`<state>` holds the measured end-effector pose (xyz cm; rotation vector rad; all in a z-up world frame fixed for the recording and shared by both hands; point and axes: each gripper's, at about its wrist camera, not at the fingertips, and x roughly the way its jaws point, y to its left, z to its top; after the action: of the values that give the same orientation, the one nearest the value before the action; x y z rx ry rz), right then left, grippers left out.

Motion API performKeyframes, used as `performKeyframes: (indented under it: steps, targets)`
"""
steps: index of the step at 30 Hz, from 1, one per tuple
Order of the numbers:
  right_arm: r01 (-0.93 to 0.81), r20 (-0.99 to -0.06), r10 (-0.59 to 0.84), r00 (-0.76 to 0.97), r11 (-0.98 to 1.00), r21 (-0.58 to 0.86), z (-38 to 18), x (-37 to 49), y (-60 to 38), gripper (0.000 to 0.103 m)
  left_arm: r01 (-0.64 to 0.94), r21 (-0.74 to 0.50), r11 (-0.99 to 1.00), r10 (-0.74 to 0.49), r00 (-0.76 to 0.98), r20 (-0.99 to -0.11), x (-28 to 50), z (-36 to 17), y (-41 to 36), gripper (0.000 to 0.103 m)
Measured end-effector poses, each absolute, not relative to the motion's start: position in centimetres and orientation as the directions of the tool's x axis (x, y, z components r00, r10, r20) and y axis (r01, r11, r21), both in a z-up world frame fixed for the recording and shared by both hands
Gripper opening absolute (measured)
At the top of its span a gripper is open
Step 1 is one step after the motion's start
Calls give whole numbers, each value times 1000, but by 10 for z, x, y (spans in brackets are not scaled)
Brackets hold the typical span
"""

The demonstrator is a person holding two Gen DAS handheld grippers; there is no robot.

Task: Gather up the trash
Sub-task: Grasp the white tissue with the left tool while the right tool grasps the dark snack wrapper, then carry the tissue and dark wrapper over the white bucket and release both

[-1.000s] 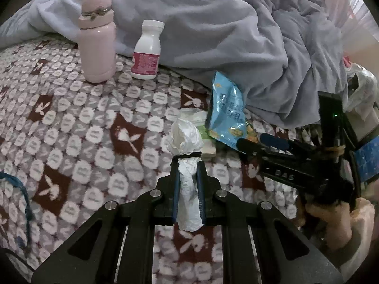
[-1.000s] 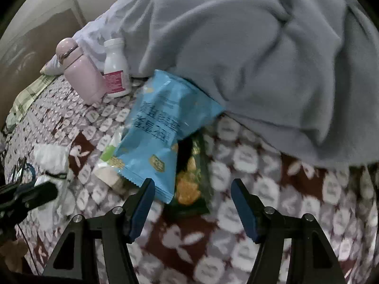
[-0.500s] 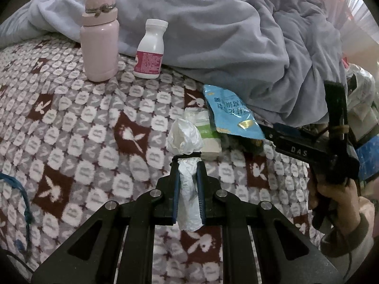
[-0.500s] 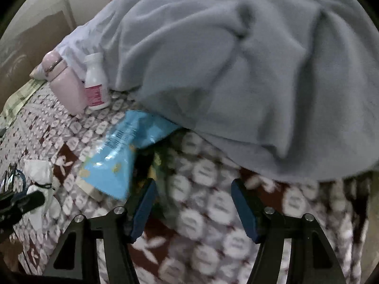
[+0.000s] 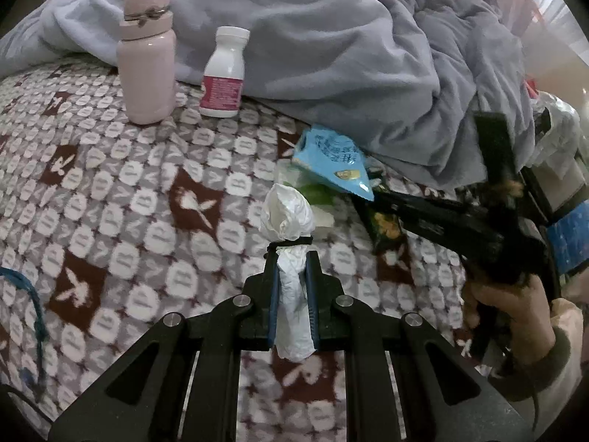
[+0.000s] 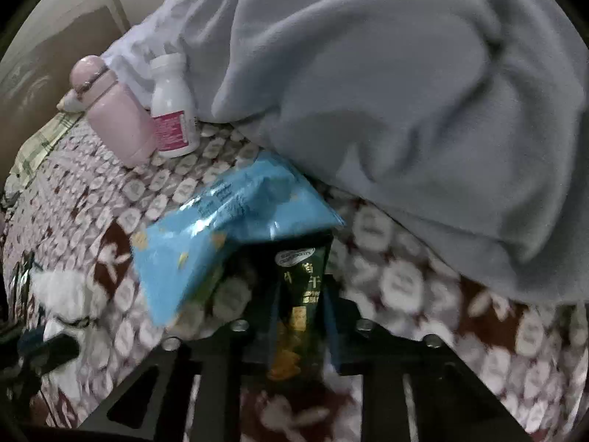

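While left gripper (image 5: 291,258) clamps tissue wad (image 5: 287,213), dark snack packet (image 6: 300,294) sits pinched inside right gripper (image 6: 300,291).

Dimly lit in the right wrist view, heavily motion-blurred over the brown-and-white patterned bedspread (image 6: 423,287). Brighter and sharper from the left wrist, daylight glaring at upper right. Strong fisheye bending, black vignetted corners throughout.

glossy foil blue snack bag (image 6: 235,228) | crumpled paper tissue (image 5: 291,213) | matt fleece blanket (image 5: 331,37) | smooth plastic bottle (image 5: 224,73)
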<state>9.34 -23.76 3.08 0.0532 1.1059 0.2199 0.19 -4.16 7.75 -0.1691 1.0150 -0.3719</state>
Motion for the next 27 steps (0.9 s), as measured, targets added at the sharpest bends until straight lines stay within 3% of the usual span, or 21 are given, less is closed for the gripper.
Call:
performKeyframes:
  steps: [11,27]
  targets:
    - [-109,-827,245,505,969,220,77,-12,-286,14,295,-348,890,-450,444,-775,-33,90,-91,11]
    - [-4,-779,190,598,972,234,122,-116,-354,14,441,-353,825,-527,374,-763,-100,106,-182,11]
